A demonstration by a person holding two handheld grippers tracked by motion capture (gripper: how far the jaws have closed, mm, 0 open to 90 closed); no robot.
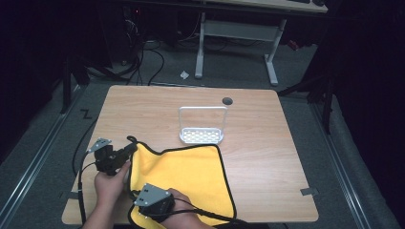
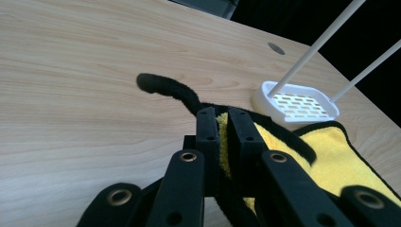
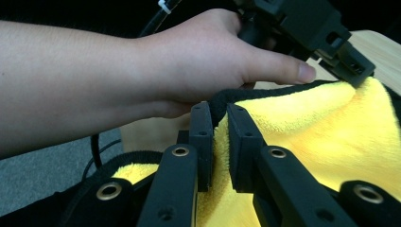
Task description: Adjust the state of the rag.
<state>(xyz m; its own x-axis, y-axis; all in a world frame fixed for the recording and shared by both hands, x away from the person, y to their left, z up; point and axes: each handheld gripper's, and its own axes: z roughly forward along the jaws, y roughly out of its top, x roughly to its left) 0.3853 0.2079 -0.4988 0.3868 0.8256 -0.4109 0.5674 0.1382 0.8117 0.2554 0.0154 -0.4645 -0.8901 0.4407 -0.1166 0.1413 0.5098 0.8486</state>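
- Cloth [image 1: 191, 174], yellow, black-edged, flat at lower centre of desk [image 1: 267, 157], spreading right of both grippers.
- Left gripper [image 2: 222, 127] clamped on its upper-left corner.
- Right gripper [image 3: 220, 137] clamped on its lower-left edge.
- Rack [image 1: 202, 126] just above.

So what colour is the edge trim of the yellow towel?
Black trim all around the towel, clearest in the high view.

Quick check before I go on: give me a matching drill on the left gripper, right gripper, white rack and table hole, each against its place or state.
Things:
1. left gripper
2. right gripper
3. white rack
4. table hole

States:
A. standing past the yellow cloth
B. clamped on the cloth's far left corner
C. near the far edge
D. clamped on the cloth's near left edge

Pairs: 1-B, 2-D, 3-A, 4-C
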